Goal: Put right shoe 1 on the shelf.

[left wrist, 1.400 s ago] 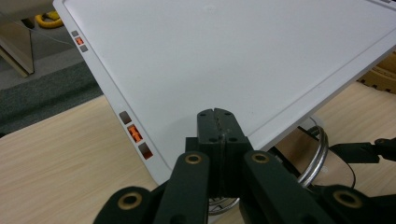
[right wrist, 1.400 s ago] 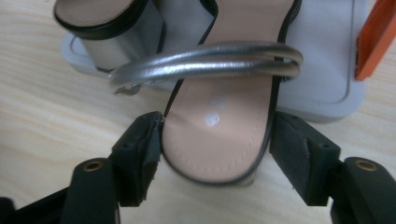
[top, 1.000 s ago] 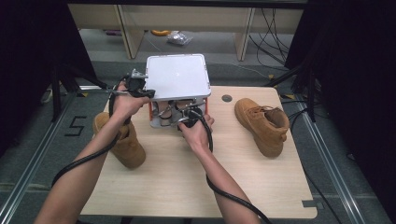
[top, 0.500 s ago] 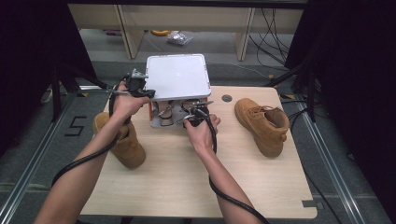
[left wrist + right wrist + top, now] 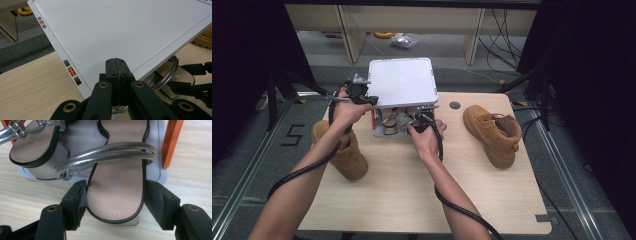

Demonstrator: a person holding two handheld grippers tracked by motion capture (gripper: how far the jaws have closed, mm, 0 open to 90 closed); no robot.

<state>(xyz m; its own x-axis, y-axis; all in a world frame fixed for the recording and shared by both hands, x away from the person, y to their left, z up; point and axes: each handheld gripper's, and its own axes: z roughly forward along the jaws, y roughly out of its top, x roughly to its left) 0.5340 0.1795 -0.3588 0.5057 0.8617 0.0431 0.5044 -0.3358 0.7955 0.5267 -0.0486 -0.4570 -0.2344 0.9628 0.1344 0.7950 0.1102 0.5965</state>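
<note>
Sandal heel [image 5: 115, 195] between right tongs [image 5: 116, 202]

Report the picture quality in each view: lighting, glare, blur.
High view: the table is evenly lit, its surroundings fall into darkness. Left gripper view: the white lid is bright and washed out, and the background is soft. Right gripper view: the sandal is sharp, with glare streaks on its silver strap.

Sandals [image 5: 393, 121] half hidden under lid [image 5: 402, 82]
</note>
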